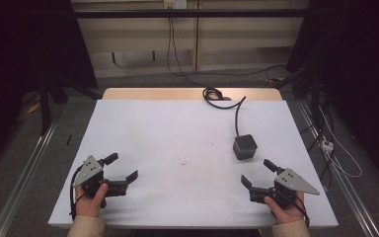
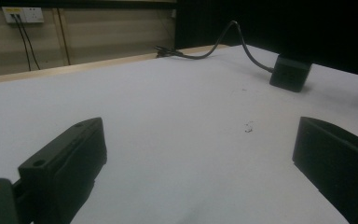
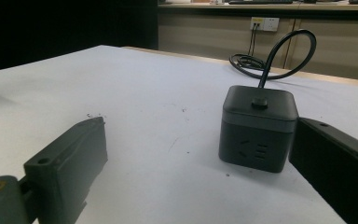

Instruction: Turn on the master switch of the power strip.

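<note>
Resting near the bench's (image 1: pixel 177 133) front edge, the left tongs (image 1: pixel 120 168) sit at about 8 o'clock of the white top in the high view, held in the person's left hand (image 1: pixel 90 200), their jaws spread wide with bare surface between them. The right tongs (image 1: pixel 259 172) sit at about 4 o'clock, gripped by the right hand (image 1: pixel 287 210), and they too stand spread apart, pinching nothing. A dark cube-shaped power socket (image 1: pixel 244 146) stands upright on the bench at roughly 3 o'clock of centre, just beyond the right tongs and apart from them. Its black cable (image 1: pixel 237 116) runs toward 12 o'clock and coils at the far edge of the bench. In the right gripper view the cube (image 3: pixel 257 128) shows a round button on top and socket slots on its facing side, near the right-hand jaw. In the left gripper view the same cube (image 2: pixel 290 72) sits far off toward 1 o'clock, and a few small dark specks (image 2: pixel 248 127) mark the white surface.
</note>
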Available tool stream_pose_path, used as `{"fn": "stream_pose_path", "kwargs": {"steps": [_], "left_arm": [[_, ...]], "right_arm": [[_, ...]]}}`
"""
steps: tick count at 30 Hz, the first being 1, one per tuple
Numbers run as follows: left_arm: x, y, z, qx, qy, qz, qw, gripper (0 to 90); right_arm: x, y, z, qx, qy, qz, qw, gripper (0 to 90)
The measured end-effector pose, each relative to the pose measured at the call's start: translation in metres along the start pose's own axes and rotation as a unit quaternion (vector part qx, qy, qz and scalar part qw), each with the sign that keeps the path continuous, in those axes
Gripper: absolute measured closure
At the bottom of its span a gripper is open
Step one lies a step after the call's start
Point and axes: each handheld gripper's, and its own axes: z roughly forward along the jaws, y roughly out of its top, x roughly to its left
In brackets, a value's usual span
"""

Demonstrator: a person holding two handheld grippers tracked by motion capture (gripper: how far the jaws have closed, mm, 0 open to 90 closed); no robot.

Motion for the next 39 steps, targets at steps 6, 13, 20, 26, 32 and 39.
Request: {"fn": "stream_pose_path", "kwargs": {"steps": [6, 13, 20, 26, 32, 39], "left_arm": [[-0.001, 0.000, 0.001, 0.004, 0.000, 0.005, 1.0000, 2.5], [0.000, 0.000, -0.002, 0.002, 0.001, 0.010, 0.9999, 2.5], [0.000, -0.001, -0.002, 0.001, 0.000, 0.013, 0.9999, 2.6], [-0.002, -0.001, -0.002, 0.000, -0.003, 0.010, 0.9999, 2.6], [-0.002, -0.002, -0.003, 0.002, -0.003, 0.010, 0.9999, 2.6], [-0.001, -0.003, -0.004, 0.003, -0.002, 0.009, 1.0000, 2.6]], "right_arm": [[0.000, 0.001, 0.001, 0.001, -0.001, 0.000, 1.0000, 4.3], [-0.001, 0.001, 0.002, 0.000, -0.003, -0.002, 1.0000, 4.6], [-0.001, 0.003, 0.005, 0.000, -0.006, -0.004, 1.0000, 5.2], [-0.001, 0.003, 0.007, 0.001, -0.006, -0.004, 1.0000, 5.7], [0.000, 0.004, 0.010, 0.001, -0.005, -0.005, 1.0000, 6.1], [0.000, 0.004, 0.012, 0.003, -0.003, -0.005, 1.0000, 6.3]]}}
